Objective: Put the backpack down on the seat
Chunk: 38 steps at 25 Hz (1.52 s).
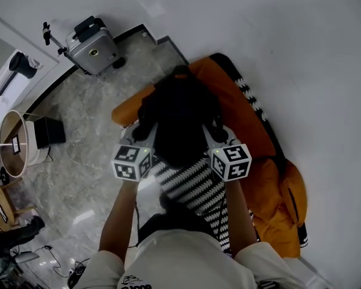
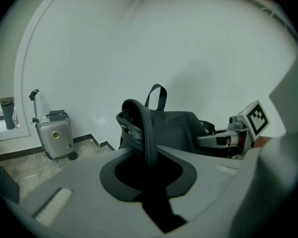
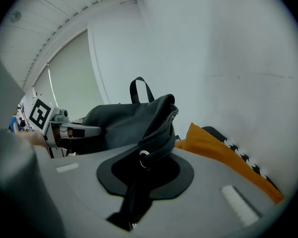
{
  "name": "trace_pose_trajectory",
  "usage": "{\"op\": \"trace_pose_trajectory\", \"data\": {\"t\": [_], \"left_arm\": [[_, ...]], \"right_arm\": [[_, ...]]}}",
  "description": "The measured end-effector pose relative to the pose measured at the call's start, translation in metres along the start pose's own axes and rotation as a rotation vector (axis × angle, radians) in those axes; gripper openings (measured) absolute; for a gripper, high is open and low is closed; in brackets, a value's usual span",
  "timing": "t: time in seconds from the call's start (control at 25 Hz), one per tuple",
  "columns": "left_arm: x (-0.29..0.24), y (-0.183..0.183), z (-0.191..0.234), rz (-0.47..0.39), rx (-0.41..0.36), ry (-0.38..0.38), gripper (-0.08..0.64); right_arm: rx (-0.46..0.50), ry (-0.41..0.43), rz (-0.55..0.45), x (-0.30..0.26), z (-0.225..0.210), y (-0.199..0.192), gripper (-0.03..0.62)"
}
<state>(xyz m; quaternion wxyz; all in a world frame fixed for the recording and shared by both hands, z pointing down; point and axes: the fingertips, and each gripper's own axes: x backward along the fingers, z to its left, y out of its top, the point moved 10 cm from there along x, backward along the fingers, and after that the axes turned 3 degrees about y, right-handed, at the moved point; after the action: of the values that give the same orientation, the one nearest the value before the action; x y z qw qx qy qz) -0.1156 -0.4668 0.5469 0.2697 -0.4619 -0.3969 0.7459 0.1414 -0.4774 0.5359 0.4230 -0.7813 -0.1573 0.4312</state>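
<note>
Black backpack (image 1: 180,119) is seen upright over the orange seat (image 1: 243,122), its carry loop (image 2: 158,95) standing up. One shoulder strap (image 2: 148,133) is pinched in the left gripper (image 2: 149,165), and the other, with a metal ring (image 3: 144,158), in the right gripper (image 3: 141,163). Base contact with the seat cannot be told. The seat is edged in a black-and-white pattern.

left gripper (image 1: 146,132) and right gripper (image 1: 213,135) abreast, both clenched (arms (image 1: 118,220) outstretched)

In the head view the backpack (image 1: 180,116) covers the middle of the orange seat (image 1: 243,110) and the tips of the left tool (image 1: 143,138) and right tool (image 1: 215,136), while the person's shirt (image 1: 186,257) hides the striped cloth's (image 1: 192,185) near end.
</note>
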Motion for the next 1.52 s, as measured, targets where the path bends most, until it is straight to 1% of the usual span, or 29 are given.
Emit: {"op": "trace_pose_trajectory", "data": {"t": [0.24,0.4,0.52,0.64,0.8,0.92,1.08,1.28,1.36,1.52], "left_arm": [[-0.032,-0.017,0.012,0.036,0.003,0.003,0.051],[-0.052,-0.029,0.021,0.052,0.011,0.001,0.051],[-0.066,-0.039,0.024,0.072,0.012,-0.003,0.051],[-0.08,-0.049,0.033,0.104,0.004,-0.008,0.052],[-0.098,-0.053,0.041,0.141,-0.016,-0.023,0.052],[-0.108,-0.055,0.045,0.162,-0.029,-0.009,0.054],[-0.123,-0.061,0.048,0.191,-0.026,0.021,0.054],[-0.14,-0.066,0.05,0.202,-0.031,0.023,0.055],[-0.147,-0.067,0.051,0.2,-0.02,0.017,0.055],[-0.161,-0.068,0.056,0.211,-0.015,0.022,0.057]], "right_arm": [[-0.047,-0.011,0.034,-0.028,-0.02,-0.018,0.044],[-0.063,-0.024,0.056,-0.045,-0.031,-0.03,0.045],[-0.069,-0.018,0.081,-0.056,-0.041,-0.04,0.046],[-0.078,-0.011,0.111,-0.07,-0.05,-0.05,0.048],[-0.104,-0.014,0.141,-0.087,-0.061,-0.06,0.049],[-0.116,-0.022,0.155,-0.1,-0.065,-0.063,0.048],[-0.136,-0.038,0.188,-0.116,-0.073,-0.068,0.049],[-0.162,-0.038,0.194,-0.127,-0.084,-0.074,0.049],[-0.167,-0.034,0.198,-0.132,-0.091,-0.074,0.052],[-0.139,-0.046,0.203,-0.144,-0.1,-0.072,0.061]]}}
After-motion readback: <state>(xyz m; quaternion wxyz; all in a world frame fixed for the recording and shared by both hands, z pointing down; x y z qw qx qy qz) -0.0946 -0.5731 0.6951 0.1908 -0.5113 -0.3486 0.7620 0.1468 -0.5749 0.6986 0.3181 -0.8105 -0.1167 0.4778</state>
